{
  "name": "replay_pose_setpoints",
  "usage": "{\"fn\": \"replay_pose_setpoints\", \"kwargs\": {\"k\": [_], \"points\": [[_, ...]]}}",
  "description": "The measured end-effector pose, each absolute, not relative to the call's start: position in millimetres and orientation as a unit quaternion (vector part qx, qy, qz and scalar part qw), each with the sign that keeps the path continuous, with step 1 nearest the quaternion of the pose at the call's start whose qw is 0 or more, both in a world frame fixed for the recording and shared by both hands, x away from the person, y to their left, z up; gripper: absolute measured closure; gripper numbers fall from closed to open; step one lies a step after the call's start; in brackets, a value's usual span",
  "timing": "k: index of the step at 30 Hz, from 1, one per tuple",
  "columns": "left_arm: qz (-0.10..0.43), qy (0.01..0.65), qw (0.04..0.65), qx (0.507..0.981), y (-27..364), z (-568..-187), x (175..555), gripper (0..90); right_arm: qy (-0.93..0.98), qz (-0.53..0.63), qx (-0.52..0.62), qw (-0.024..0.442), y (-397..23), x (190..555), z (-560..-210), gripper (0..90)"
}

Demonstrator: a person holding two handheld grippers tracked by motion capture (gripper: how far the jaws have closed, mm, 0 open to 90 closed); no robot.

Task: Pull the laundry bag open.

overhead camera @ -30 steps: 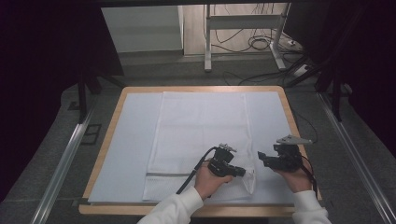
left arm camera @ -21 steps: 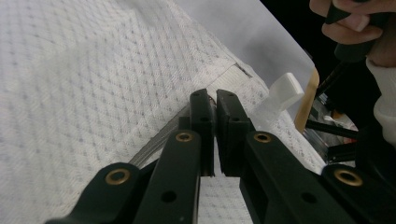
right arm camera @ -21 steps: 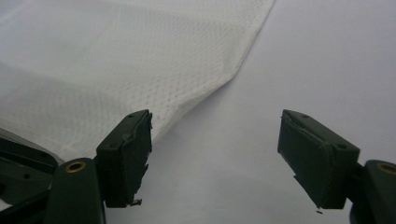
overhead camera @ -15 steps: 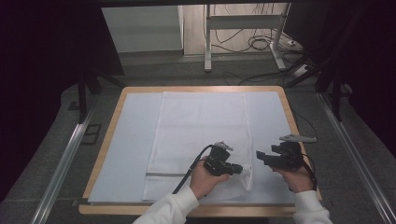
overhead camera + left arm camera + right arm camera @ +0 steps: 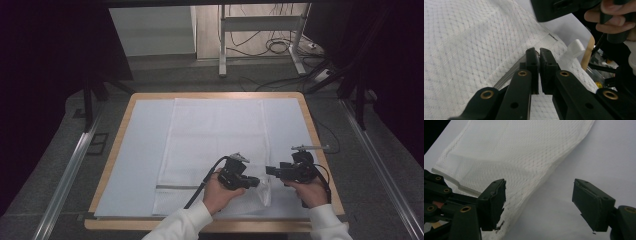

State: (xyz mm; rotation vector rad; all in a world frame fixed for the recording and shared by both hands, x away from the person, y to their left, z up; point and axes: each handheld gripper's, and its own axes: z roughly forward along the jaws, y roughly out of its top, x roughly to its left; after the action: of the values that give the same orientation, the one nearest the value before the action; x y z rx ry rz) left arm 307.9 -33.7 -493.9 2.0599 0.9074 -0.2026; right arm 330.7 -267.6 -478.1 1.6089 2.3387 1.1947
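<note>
At the bottom centre of the high view a person's left hand, in a white sleeve, holds the left gripper, and its jaws are pressed together on the near right corner of a white mesh laundry bag, which is lifted a little off the surface there. In the left gripper view the two black jaws meet at mid-frame with almost no gap, pinching the mesh bag beside its woven edge band, and a small white tab sticks out just to their right. Just right of it in the high view, at lower right, the right hand holds the right gripper, pointed leftward toward the lifted corner and near the left gripper. In the right gripper view its jaws stand wide apart with nothing between them: the left jaw sits at the bag's edge, the right jaw over the bare pale blue table mat. Farther up the high view the rest of the bag lies flat along the middle of the mat, which covers a wooden-rimmed table. Beyond the table's far edge, at the top of the frame, are grey floor, a white metal stand and loose cables.
</note>
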Motion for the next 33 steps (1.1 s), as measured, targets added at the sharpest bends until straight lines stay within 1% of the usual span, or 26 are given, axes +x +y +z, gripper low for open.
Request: {"fn": "replay_pose_setpoints", "kwargs": {"k": [3,9,15,22,33], "points": [[-0.081,0.362,0.426,0.825,-33.6,-494.0,307.4,86.9,0.758,0.386,0.525,0.019,-263.9,332.4,-481.8,27.6],[-0.081,0.362,0.427,0.825,-33.1,-493.5,307.2,87.0,0.752,0.389,0.532,0.009,-258.9,334.6,-485.2,29.7],[-0.081,0.362,0.427,0.825,-34.7,-494.1,307.0,86.9,0.748,0.38,0.544,-0.016,-252.0,340.2,-493.8,32.3],[-0.081,0.361,0.426,0.826,-35.5,-494.5,307.1,87.0,0.741,0.373,0.556,-0.04,-245.5,347.0,-502.8,38.9],[-0.08,0.361,0.426,0.826,-35.8,-494.8,307.3,87.0,0.742,0.369,0.557,-0.058,-237.7,350.5,-508.3,46.8]]}}
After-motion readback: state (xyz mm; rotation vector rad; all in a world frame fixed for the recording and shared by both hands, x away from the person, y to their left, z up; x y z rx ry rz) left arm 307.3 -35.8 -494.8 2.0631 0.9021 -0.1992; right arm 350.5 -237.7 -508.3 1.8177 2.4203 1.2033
